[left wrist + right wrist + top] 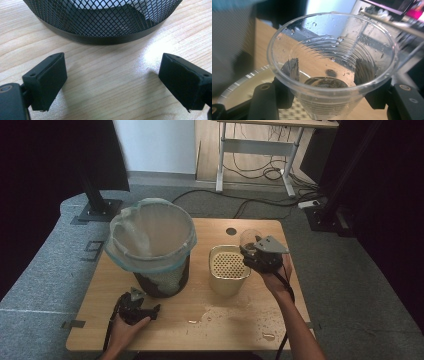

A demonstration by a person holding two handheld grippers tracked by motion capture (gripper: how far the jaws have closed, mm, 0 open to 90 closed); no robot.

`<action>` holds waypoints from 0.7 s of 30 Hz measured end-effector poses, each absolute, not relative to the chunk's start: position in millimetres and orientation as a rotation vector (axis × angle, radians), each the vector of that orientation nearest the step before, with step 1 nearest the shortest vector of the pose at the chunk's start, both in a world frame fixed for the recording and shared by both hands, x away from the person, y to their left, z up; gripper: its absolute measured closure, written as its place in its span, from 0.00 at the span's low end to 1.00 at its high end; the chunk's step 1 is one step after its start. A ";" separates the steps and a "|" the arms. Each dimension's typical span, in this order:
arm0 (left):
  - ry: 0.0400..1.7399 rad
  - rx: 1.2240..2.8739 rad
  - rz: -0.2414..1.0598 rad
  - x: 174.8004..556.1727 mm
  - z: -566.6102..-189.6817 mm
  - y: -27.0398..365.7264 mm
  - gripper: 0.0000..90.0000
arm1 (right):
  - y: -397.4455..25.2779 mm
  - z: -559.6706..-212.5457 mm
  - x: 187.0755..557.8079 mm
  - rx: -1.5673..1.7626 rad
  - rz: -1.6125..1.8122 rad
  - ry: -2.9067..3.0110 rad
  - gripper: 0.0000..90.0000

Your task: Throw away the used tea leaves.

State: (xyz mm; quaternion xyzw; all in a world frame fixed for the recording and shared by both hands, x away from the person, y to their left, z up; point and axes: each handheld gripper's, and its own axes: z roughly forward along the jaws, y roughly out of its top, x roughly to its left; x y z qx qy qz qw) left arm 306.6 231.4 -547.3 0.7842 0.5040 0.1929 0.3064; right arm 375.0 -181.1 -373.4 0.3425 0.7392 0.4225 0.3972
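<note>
The clear plastic cup (332, 67), pinched in my right gripper (260, 255) above the cream strainer container (228, 269), could buckle or slop its dregs onto the table (200, 320) if I squeeze harder, while my left gripper (137, 307) rests spread by the mesh bin (105, 22).

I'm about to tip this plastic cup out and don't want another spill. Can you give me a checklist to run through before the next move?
1. Right claw shut on the clear cup: ok, jaws press both sides.
2. Cup over the cream perforated container: ok; its rim lies just below the cup.
3. Cup contents: a little liquid at the bottom; amount cannot tell.
4. Table dry: not ok, wet patches near the front edge.
5. Left claw free: ok, open, resting by the mesh bin.
</note>
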 end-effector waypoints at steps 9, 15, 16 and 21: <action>1.335 2.072 0.509 306.6 -547.3 231.2 0.08 | -159.8 -371.6 377.9 0.579 0.687 1.934 0.42; 1.335 2.075 0.511 306.5 -547.2 231.3 0.08 | -144.6 -378.8 383.6 0.465 0.520 1.963 0.42; 1.335 2.077 0.509 306.5 -547.0 231.4 0.08 | -140.9 -382.0 386.8 0.426 0.452 1.966 0.42; 1.334 2.075 0.509 306.5 -547.1 231.4 0.08 | -134.8 -389.4 391.3 0.340 0.314 1.960 0.43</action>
